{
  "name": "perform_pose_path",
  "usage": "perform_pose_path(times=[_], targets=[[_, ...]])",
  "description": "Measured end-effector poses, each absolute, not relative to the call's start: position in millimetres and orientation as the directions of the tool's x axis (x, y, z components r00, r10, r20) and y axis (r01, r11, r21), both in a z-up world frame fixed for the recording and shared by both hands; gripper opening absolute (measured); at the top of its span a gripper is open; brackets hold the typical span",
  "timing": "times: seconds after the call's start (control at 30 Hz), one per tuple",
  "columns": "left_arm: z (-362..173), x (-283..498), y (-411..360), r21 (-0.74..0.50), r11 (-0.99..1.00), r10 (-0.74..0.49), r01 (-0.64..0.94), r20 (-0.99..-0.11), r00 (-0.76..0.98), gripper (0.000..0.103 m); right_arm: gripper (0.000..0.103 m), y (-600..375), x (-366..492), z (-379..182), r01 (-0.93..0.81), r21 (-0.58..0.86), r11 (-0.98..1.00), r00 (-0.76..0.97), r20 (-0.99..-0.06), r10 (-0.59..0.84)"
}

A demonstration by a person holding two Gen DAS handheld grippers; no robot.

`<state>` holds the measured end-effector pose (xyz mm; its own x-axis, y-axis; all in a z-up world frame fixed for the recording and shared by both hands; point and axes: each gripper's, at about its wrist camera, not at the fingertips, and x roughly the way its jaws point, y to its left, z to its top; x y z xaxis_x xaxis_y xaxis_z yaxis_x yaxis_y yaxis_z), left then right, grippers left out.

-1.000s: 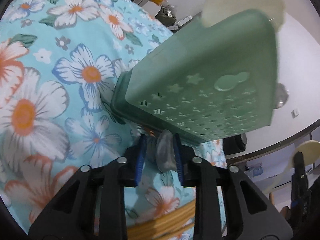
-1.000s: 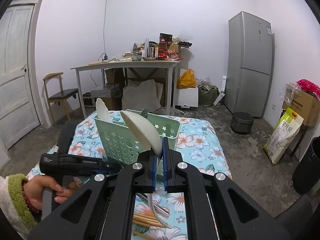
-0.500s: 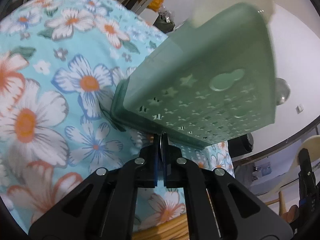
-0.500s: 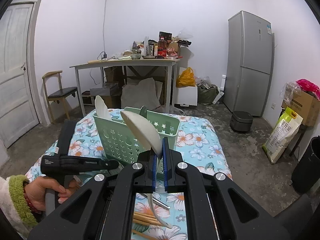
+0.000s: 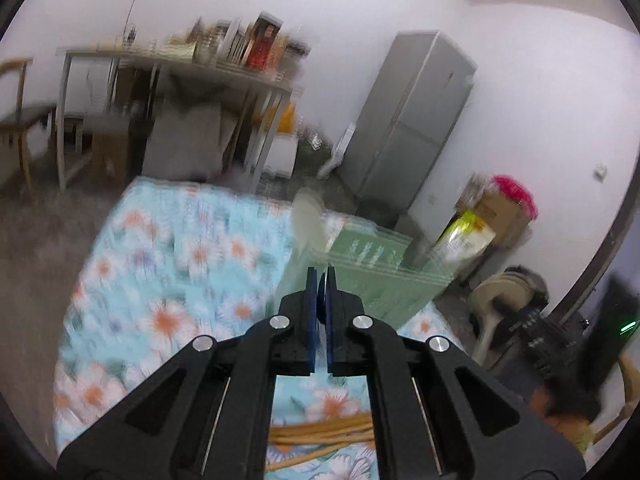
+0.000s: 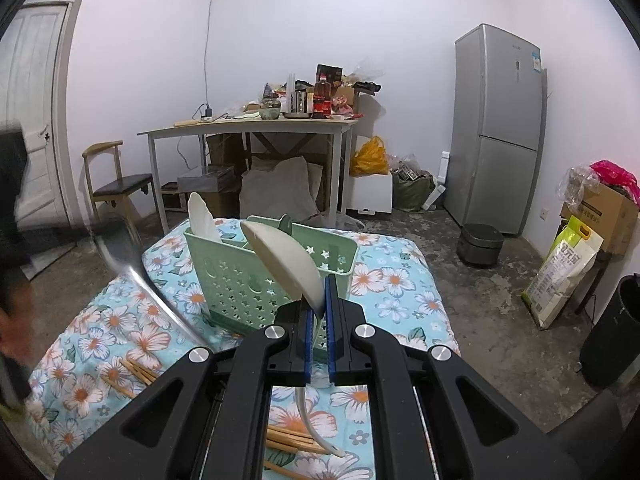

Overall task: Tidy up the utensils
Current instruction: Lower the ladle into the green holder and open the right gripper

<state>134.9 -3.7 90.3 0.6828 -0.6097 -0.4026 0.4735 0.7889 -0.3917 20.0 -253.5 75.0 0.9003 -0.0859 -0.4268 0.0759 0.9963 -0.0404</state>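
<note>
Your right gripper (image 6: 319, 320) pinches a cream-coloured serving spoon (image 6: 284, 260) between its blue pads. The bowl stands up and tilts to the left, and the thin handle curves down below the jaws. The spoon is held in front of the near wall of the green utensil holder (image 6: 272, 280), not inside it.

The holder stands upright on the floral tablecloth (image 6: 392, 276). A white paddle (image 6: 202, 216) leans in its left compartment.

Your left gripper (image 5: 320, 292) has its jaws pressed together on a thin sliver of grey metal, seen edge-on in the blurred left wrist view. From the right wrist view this is a metal spoon (image 6: 120, 248). It is smeared by blur, raised to the left of the holder and clear of the cloth. Its handle slants down to the right toward the black frame of your right gripper.

Wooden chopsticks (image 6: 132, 372) lie loose on the cloth near the left edge. More chopsticks lie under your right gripper, just beside the cream spoon's handle tip.

The left wrist view puts the holder just beyond the closed fingertips, with the white paddle rising from its far left corner. Your right gripper and its cream spoon sit off to the right.

A grey fridge (image 6: 496, 128) stands against the back wall.
</note>
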Motion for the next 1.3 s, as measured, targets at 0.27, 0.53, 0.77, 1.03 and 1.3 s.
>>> perform_pose_path(times=[0.27, 0.53, 0.77, 1.03, 1.3], targets=[[173.3, 123.4, -15.3, -0.145, 0.841, -0.541, 0.521, -0.213, 0.814, 0.002, 0.005, -249.0, 19.5, 77.3, 0.059, -0.04, 0.997, 0.902, -0.425, -0.07], [177.0, 155.3, -33.8, -0.023, 0.881, -0.464, 0.473, -0.246, 0.851, 0.002, 0.005, -250.0, 20.4, 79.5, 0.059, -0.045, 0.997, 0.902, -0.426, -0.073], [173.3, 178.7, -44.9, 0.058, 0.893, -0.413, 0.446, -0.285, 0.865, 0.002, 0.005, -249.4, 24.0, 78.3, 0.056, -0.045, 0.997, 0.899, -0.432, -0.07], [149.4, 212.9, -66.7, 0.058, 0.875, -0.423, 0.481, -0.393, 0.817, 0.002, 0.005, -249.2, 25.7, 77.0, 0.057, -0.044, 0.997, 0.898, -0.435, -0.071], [130.9, 245.1, -70.7, -0.192, 0.803, -0.586, 0.565, -0.428, 0.688, 0.009, 0.005, -252.4, 26.1, 76.0, 0.058, -0.026, 0.998, 0.893, -0.445, -0.064]])
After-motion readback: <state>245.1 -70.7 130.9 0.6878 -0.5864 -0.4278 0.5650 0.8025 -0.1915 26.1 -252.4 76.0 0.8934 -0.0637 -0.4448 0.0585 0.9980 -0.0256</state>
